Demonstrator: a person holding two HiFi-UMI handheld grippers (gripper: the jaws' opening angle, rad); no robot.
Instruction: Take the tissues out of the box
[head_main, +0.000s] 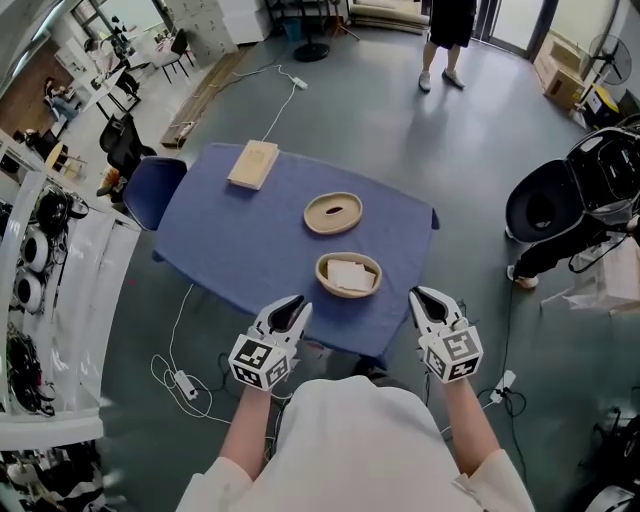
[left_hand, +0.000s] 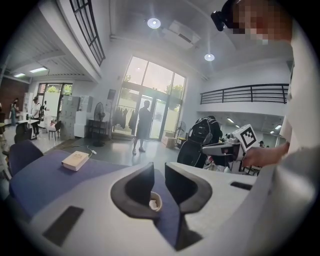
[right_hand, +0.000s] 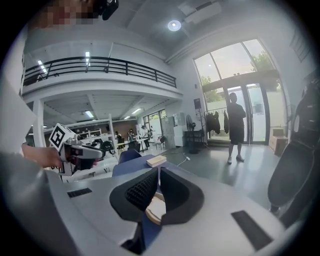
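Two empty tongs by the blue table (head_main: 230, 240)
Our left gripper (head_main: 290, 312) had its jaws a little apart, and our right gripper (head_main: 428, 300) had them squeezed together on nothing. The tissues (head_main: 352, 276) lay in the round box (head_main: 322, 270) just ahead, between the two.

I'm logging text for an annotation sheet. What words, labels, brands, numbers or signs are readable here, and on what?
No text can be read in any view.
Left marker cube and right marker cube: black-and-white square patterns, no letters or numbers.
Flat tan box: any print is too small to read.
Round tissue box and slotted oval lid: no print visible.
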